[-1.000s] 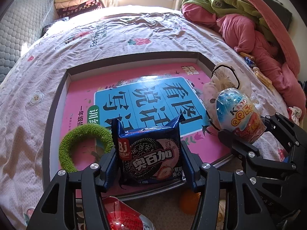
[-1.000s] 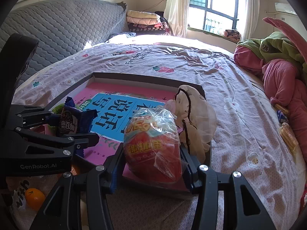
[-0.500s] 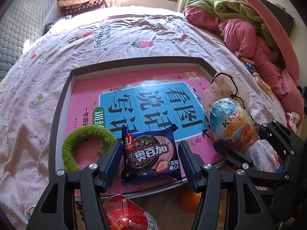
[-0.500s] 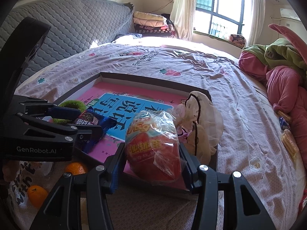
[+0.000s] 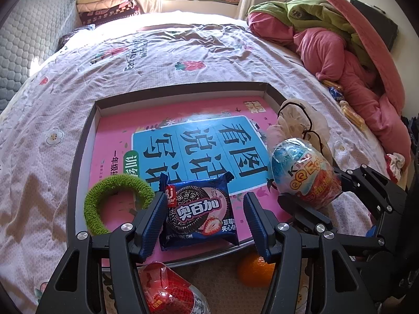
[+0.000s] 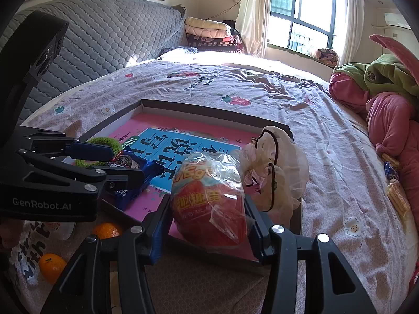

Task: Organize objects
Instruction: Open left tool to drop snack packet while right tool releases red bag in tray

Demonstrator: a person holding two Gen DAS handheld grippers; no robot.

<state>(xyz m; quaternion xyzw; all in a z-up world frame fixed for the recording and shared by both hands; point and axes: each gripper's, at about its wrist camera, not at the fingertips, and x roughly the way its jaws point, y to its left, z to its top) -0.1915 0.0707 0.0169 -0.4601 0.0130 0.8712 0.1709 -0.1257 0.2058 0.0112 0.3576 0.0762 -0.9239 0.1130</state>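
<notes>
Left gripper (image 5: 205, 221): tilted steeply down over the near edge of the tray (image 5: 78, 157); its blue pads stand apart on either side of the cookie packet (image 5: 199, 213), with a gap showing at the right pad, so nothing is gripped.
Cookie packet: lies flat in the tray on the pink and blue book (image 5: 183, 141), just right of the green ring (image 5: 115, 201).
Right gripper (image 6: 207, 225): angled down at the tray's near right corner, pads pressed against both sides of the wrapped egg toy (image 6: 209, 201), which it holds above the tray.
Writing, left to right: "GenRobot.AI" on the left gripper's body seen from the right wrist; "奥百加" on the packet; large Chinese characters on the book's blue panel, upside down; "QQ" and "K" on the egg wrapper; other print too small to read.
Counts: one tray, one book, one green ring, one cookie packet, one egg toy, one cream cloth pouch (image 6: 275, 172) at the tray's right edge, two oranges (image 6: 52, 267) in front of the tray, one red-wrapped item (image 5: 167, 293) below the left gripper.
Bed (image 5: 183, 52): carries the tray.
</notes>
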